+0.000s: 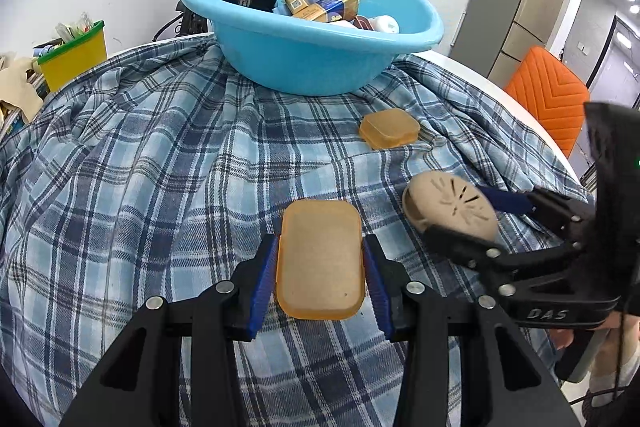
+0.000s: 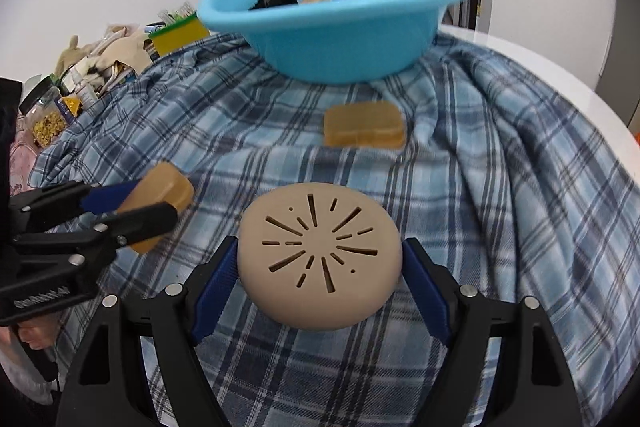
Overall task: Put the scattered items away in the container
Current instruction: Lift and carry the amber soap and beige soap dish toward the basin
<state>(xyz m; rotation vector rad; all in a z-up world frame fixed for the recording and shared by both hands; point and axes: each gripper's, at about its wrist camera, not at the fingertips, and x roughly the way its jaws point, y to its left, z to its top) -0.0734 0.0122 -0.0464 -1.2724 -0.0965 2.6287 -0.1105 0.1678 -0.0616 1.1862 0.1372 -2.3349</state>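
While the left gripper (image 1: pixel 320 267) clamps the amber box (image 1: pixel 320 259), the right gripper (image 2: pixel 320 267) grips the beige disc (image 2: pixel 320 259).

The basin (image 1: pixel 304 63) is sky blue. The cloth (image 1: pixel 160 167) under it is plaid in pale blue, navy and white. The box (image 1: pixel 320 259) between the left tool's (image 1: pixel 320 267) blue pads is translucent amber; a smaller amber box (image 1: pixel 389 128) lies beyond it. The round beige lid (image 2: pixel 320 259), cut with dark radiating slots, sits between the right tool's (image 2: pixel 320 279) pads. Both tools are black.
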